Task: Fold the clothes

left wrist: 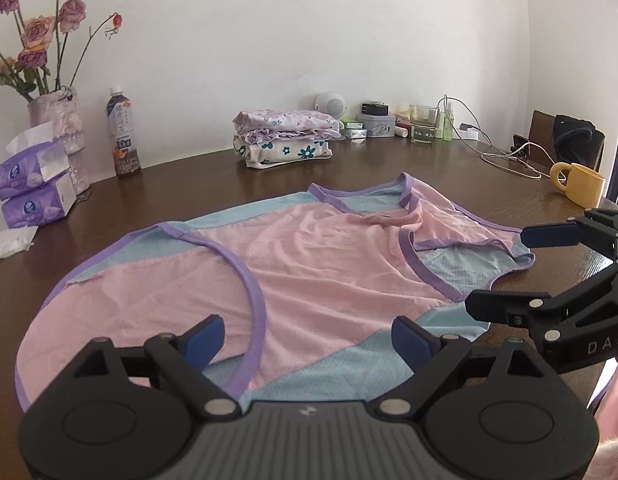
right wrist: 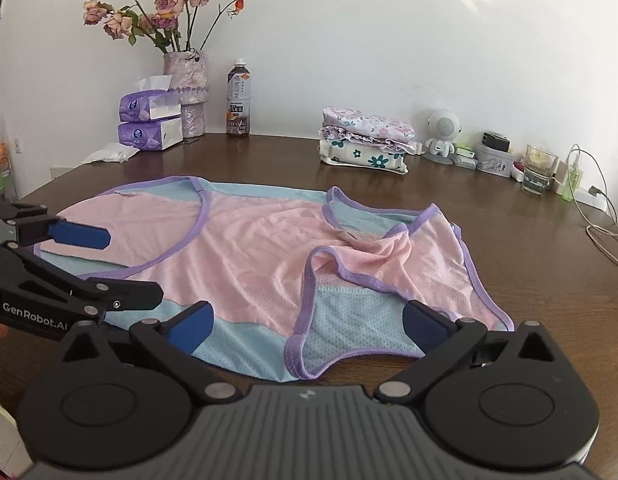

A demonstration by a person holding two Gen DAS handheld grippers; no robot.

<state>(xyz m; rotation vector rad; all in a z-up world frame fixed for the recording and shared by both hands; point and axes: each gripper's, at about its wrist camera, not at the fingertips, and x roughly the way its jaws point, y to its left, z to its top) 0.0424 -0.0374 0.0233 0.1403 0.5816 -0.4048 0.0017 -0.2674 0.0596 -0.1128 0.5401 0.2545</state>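
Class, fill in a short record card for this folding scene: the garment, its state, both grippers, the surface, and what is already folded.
garment: pink and light-blue mesh vest with purple trim
state: spread on the table, unfolded, rumpled on its right side
left gripper: open, over the vest's near edge, holding nothing
right gripper: open, over the vest's near hem, holding nothing
surface: dark brown wooden table
already folded: stack of floral printed clothes by the wall

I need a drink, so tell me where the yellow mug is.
The yellow mug shows only in the left wrist view, at the table's far right edge, beyond the pink top and just in front of the white cables.
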